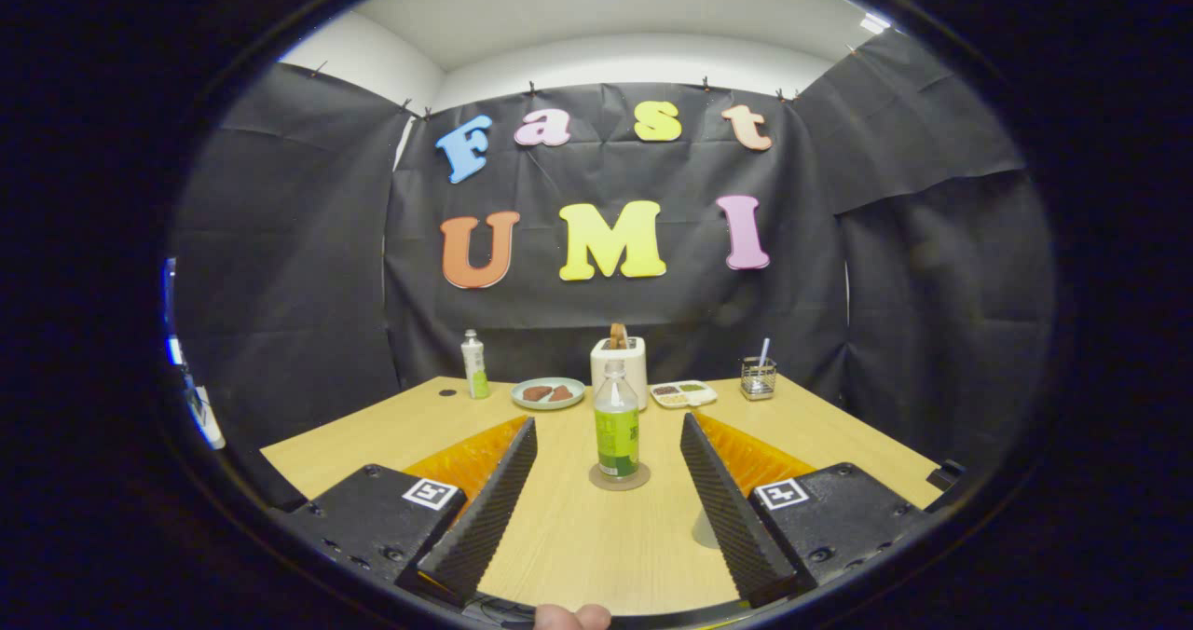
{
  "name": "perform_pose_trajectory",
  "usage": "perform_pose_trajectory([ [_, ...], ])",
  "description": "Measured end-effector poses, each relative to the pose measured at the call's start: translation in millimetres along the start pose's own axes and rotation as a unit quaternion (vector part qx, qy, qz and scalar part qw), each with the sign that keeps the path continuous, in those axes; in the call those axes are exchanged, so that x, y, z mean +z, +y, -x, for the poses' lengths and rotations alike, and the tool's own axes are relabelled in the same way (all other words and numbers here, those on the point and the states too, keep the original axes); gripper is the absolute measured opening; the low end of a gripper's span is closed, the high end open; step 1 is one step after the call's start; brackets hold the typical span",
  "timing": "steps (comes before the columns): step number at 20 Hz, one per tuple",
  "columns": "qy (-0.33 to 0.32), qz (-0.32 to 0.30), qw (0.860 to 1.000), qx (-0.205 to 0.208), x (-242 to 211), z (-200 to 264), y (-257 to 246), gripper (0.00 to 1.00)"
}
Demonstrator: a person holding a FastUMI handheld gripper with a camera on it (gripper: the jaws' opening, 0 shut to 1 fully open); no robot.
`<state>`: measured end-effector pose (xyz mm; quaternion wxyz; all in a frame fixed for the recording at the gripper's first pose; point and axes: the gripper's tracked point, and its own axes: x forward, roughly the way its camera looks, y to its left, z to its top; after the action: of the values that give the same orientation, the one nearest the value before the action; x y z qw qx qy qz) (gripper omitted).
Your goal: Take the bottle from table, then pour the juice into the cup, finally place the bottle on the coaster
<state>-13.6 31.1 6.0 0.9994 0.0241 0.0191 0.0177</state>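
Black ribbed fingers point(503, 509) of the gripper point(608, 509) stand wide apart over the light wooden table point(578, 546), holding nothing and touching nothing that can be seen. Orange ridged panels back each finger, and each black finger base carries 1 small square white-and-black marker.

Just ahead of the fingertips, between them and slightly beyond, the clear plastic bottle with a green label point(617, 422) stands upright on the round brown coaster point(620, 477), well apart from both fingers. Its label has dark print, but it is too small to read. A pale, translucent cup point(706, 527) stands on the table just beside the right finger, on its inner side, mostly hidden by it.

At the far edge of the table, from left to right, are a second slim white-and-green bottle point(475, 364), a pale green round plate with 2 brown pieces point(548, 393), a white toaster with a brown slice sticking up point(619, 362), a white divided tray of food point(683, 393) and a wire mesh holder with a white utensil point(759, 376). The toaster is directly behind the green-labelled bottle. The writing on the far bottle cannot be made out.

A fingertip of the person's hand point(571, 617) shows at the near edge, below the fingers.
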Motion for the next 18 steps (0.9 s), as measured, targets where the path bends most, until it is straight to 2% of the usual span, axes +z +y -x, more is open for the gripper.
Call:
perform_pose_trajectory([
  [3, -0.004, 0.014, 1.0, 0.001, 2.3, 7.3, 1.9, 1.0],
  [18, -0.021, 0.002, 1.0, 0.001, 13.1, 29.4, 2.4, 1.0],
])
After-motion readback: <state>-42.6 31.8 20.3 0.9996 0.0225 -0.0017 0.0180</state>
